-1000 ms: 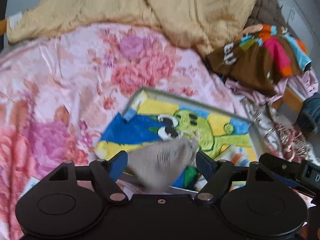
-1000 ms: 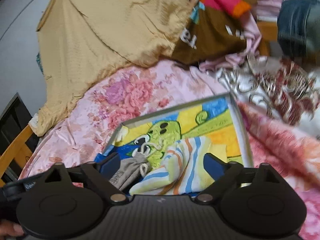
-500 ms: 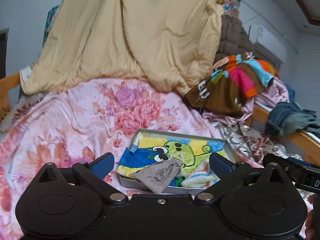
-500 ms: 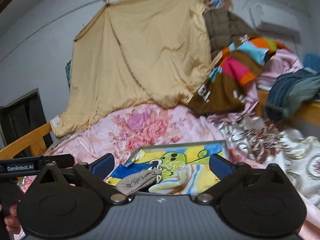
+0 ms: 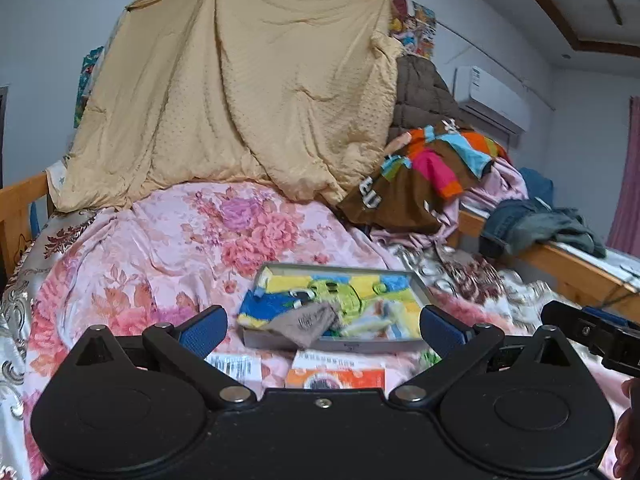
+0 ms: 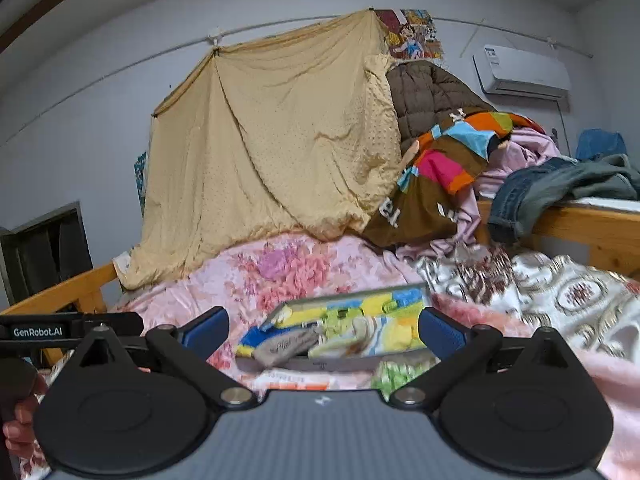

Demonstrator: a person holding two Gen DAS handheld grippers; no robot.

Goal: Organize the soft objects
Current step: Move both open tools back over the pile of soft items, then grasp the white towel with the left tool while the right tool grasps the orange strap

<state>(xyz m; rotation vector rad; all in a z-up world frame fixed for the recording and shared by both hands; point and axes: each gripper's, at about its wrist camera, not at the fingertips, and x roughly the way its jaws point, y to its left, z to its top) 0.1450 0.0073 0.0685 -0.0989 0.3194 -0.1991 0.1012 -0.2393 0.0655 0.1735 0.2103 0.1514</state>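
Observation:
A shallow grey tray (image 5: 328, 345) with a bright cartoon lining lies on the pink flowered quilt (image 5: 168, 248). Inside it rest a grey cloth pouch (image 5: 306, 323) at the front left and a pale striped cloth (image 5: 384, 320) to its right. The same tray (image 6: 320, 364), pouch (image 6: 286, 346) and striped cloth (image 6: 360, 334) show in the right wrist view. My left gripper (image 5: 322, 326) is open, back from the tray with nothing between its fingers. My right gripper (image 6: 324, 326) is open and empty too, held back from the tray's near edge.
Printed packets (image 5: 336, 372) and a green bundle (image 6: 394, 376) lie on the quilt before the tray. A tan blanket (image 5: 240, 100) hangs behind; piled clothes (image 5: 428, 176) and jeans (image 5: 536, 224) sit right by a wooden bed rail (image 5: 560, 256). A hand (image 6: 20, 420) holds the other gripper.
Both grippers pulled back and up from the tray, which now looks smaller. The grey pouch left the left gripper's jaws and lies in the tray, and both grippers' jaws stand wider.

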